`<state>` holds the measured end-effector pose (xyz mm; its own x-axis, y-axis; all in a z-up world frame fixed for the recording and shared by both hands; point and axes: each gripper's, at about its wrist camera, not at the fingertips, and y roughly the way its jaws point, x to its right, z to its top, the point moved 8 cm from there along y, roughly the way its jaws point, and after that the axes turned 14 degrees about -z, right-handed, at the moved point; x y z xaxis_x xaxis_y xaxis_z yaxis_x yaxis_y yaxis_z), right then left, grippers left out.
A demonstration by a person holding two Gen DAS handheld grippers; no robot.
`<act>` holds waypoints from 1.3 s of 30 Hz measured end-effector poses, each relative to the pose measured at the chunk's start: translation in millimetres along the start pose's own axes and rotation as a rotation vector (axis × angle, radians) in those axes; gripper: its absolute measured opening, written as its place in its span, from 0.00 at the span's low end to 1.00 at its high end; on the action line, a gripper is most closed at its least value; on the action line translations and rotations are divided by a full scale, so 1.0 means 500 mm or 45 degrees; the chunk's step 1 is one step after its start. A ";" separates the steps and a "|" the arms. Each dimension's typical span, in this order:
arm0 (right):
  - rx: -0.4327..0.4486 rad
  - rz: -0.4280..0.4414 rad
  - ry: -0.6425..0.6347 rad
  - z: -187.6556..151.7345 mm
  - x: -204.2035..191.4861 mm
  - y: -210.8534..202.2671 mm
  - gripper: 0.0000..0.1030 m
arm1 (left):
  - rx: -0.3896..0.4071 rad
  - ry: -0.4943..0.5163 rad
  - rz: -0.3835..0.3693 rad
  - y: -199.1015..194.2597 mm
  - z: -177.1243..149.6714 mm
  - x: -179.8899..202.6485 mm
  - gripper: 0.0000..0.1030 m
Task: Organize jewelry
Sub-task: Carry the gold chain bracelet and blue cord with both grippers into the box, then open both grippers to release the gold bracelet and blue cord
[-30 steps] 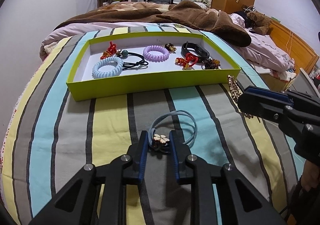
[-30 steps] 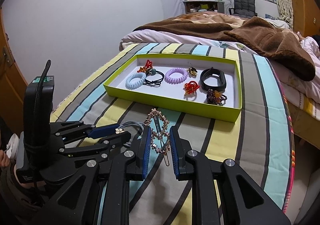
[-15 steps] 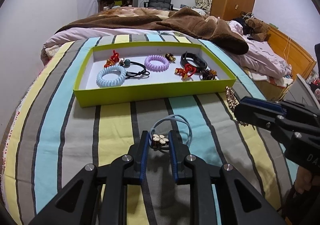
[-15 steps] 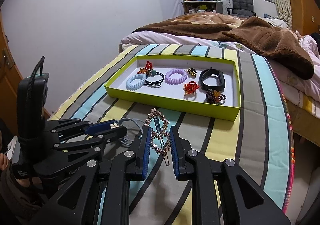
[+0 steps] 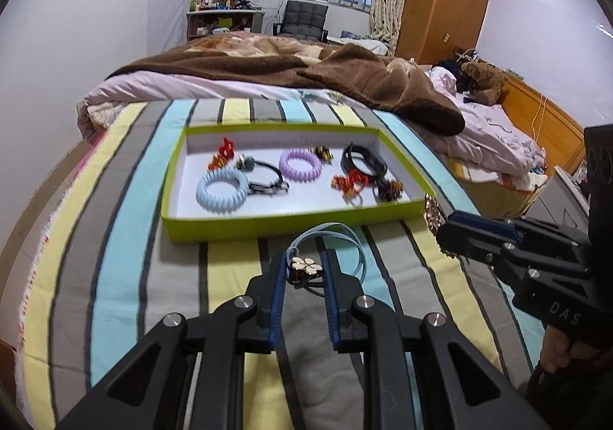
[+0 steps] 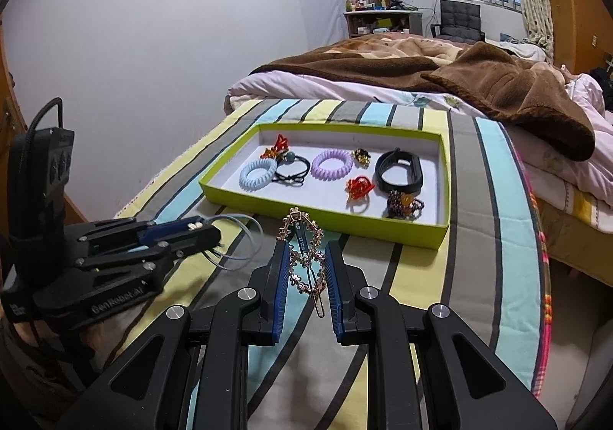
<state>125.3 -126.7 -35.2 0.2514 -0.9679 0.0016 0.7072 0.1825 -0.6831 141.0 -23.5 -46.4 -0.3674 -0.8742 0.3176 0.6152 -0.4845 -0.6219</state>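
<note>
Your lime-green tray (image 5: 268,229) sits on the striped bedspread (image 5: 122,257) and holds a pale blue spiral hair tie (image 5: 223,189), a black elastic with a teal bead (image 5: 264,177), a lilac spiral hair tie (image 5: 299,165), a black wristband (image 5: 364,162), a red knotted ornament (image 5: 226,152) at the back left, a second red one (image 5: 350,183) near the front, a dark beaded piece (image 5: 389,189) in the front right corner and a small gold-and-dark charm (image 5: 323,151) behind the lilac tie.

Your left gripper (image 5: 304,269) is clamped on the white flower charm of a light blue hair tie (image 5: 329,234), whose loop hangs forward, just short of the tray's near wall. Your right gripper (image 6: 306,265) pinches a gold chain-edged hair clip (image 6: 304,250) across its width; the clip's tip pokes up toward the tray's near wall and its tail sticks out behind the pads.

Compared with a second ago, your left gripper has lifted the blue tie off the bedspread, so the tray looks lower and smaller in its view. Your right gripper and its clip have stayed put.
</note>
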 end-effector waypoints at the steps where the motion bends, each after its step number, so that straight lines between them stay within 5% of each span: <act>1: 0.002 -0.003 -0.002 0.006 0.001 0.000 0.19 | 0.008 0.005 0.009 -0.002 0.009 -0.003 0.19; 19: -0.011 -0.090 0.021 0.132 0.034 0.136 0.19 | 0.004 -0.027 0.015 0.070 0.103 -0.082 0.19; 39: -0.143 -0.068 -0.068 0.141 0.002 0.295 0.19 | -0.128 -0.032 0.029 0.160 0.071 -0.117 0.20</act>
<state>276.5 -88.7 -84.2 0.2525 -0.9645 0.0773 0.6430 0.1075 -0.7583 236.3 -12.2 -89.4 -0.3360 -0.8859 0.3197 0.5496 -0.4601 -0.6973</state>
